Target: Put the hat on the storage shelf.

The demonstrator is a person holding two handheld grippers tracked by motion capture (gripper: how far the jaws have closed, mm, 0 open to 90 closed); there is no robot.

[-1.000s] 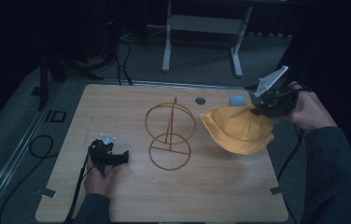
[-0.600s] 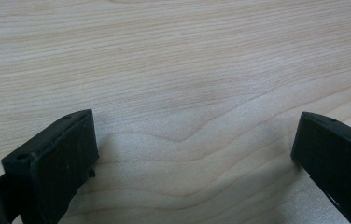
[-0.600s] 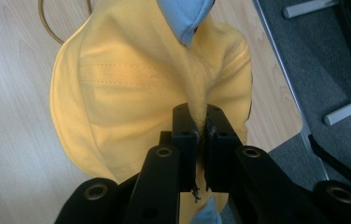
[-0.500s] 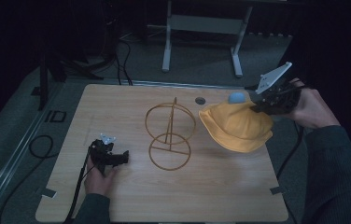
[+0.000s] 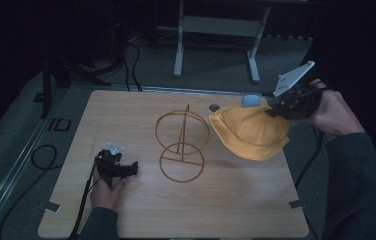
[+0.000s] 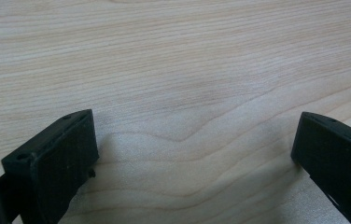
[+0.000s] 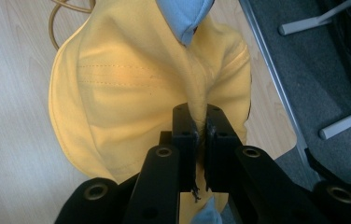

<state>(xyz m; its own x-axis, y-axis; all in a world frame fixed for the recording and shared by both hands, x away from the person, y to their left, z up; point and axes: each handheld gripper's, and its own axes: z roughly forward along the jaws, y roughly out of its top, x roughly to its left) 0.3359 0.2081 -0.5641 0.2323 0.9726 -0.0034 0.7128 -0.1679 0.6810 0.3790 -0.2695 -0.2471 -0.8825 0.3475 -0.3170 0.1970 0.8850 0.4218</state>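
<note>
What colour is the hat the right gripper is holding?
Yellow. The hat shows best in the right gripper view, pinched by the right gripper.

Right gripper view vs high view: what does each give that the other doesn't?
Right gripper view: the black pads pinch a fold of the yellow hat, and its stitching is visible. High view: the left gripper resting on the table, jaws pointing at the wire stand. Both: the hat held by the right gripper and its light blue patch.
</note>
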